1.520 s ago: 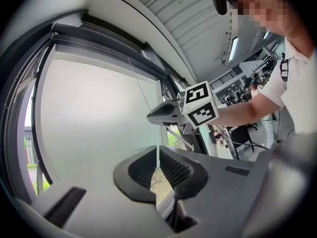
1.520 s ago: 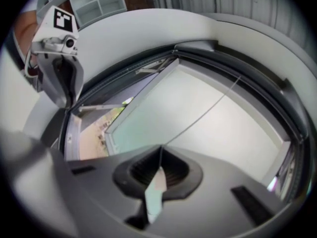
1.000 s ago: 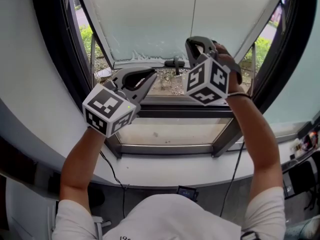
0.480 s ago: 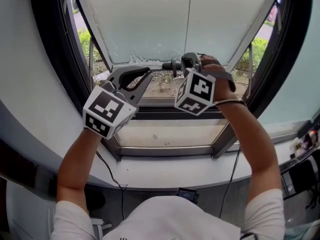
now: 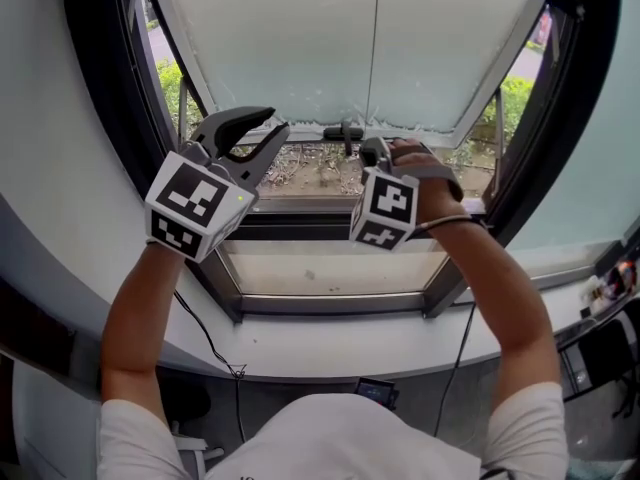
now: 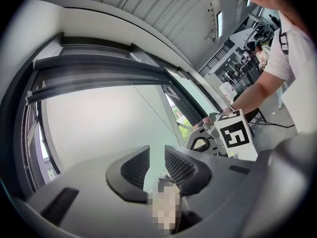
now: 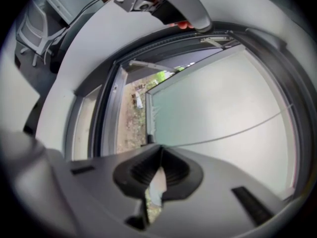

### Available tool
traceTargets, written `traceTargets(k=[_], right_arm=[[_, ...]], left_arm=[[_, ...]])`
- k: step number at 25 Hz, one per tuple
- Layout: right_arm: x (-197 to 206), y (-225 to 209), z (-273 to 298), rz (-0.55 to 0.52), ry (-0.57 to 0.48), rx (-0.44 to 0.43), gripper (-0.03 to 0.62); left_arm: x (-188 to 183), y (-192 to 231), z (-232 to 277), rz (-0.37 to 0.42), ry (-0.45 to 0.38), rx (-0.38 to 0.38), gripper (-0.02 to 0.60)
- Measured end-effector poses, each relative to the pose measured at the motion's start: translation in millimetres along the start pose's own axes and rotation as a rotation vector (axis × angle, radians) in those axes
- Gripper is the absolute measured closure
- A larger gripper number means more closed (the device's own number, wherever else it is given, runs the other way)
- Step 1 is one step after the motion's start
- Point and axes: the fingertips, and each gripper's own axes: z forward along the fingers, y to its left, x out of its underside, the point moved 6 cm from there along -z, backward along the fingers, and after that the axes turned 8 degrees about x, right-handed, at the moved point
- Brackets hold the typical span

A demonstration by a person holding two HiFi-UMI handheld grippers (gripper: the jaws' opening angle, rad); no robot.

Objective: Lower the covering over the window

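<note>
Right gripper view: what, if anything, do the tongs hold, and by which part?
The right tongs are shut on the cord that runs down in front of the blind. They grip it low down, near the blind's bottom edge.

The roller blind [image 5: 300, 38] runs off the head view's top edge. There the jaws of the right gripper [image 5: 374, 152] sit behind its marker cube [image 5: 385, 208] and the hand [image 5: 425, 168]. The pull cord [image 7: 224, 134] is too thin to tell whether those closed jaws pinch it.
</note>
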Motion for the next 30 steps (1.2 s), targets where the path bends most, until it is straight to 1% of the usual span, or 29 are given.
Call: traceTargets(k=[2,6,10,12,18,24,28,30], right_arm=[[0.4,6.8,-2.5,-0.024,-0.001,-0.009,0.572],[1.7,18.3,-4.0,-0.038,0.009,-0.039,0.572],[5.2,41.9,-5.6,-0.071,0.024,-0.101,0.572],[7.7,55.4,-6.5,-0.089,0.029,-0.122,0.572],[10.7,70.5,-8.2,-0.074,0.043,-0.164,0.572],[7.3,81.8,-9.2,-0.059,0.041,-0.191,0.572],[6.5,89.3,-13.3,-0.038,0.040,-0.206,0.572],[8.5,94.2,-12.6,-0.031,0.045,-0.221,0.572]], left_arm=[[-3.2,3.6,-1.4,0.034,0.018,-0.011,0.477],[-10.8,16.1,-2.3,0.095,0.045,-0.037,0.456],[-19.5,29.9,-2.4,0.148,0.070,-0.075,0.448],[-24.9,37.2,-2.3,0.186,0.089,-0.096,0.441],[-40.2,61.4,-0.1,0.321,0.151,-0.162,0.406],[-57.1,82.9,9.8,0.402,0.177,-0.230,0.378],[-64.9,88.2,15.4,0.435,0.180,-0.260,0.366],[-66.4,90.3,22.0,0.481,0.197,-0.271,0.359]])
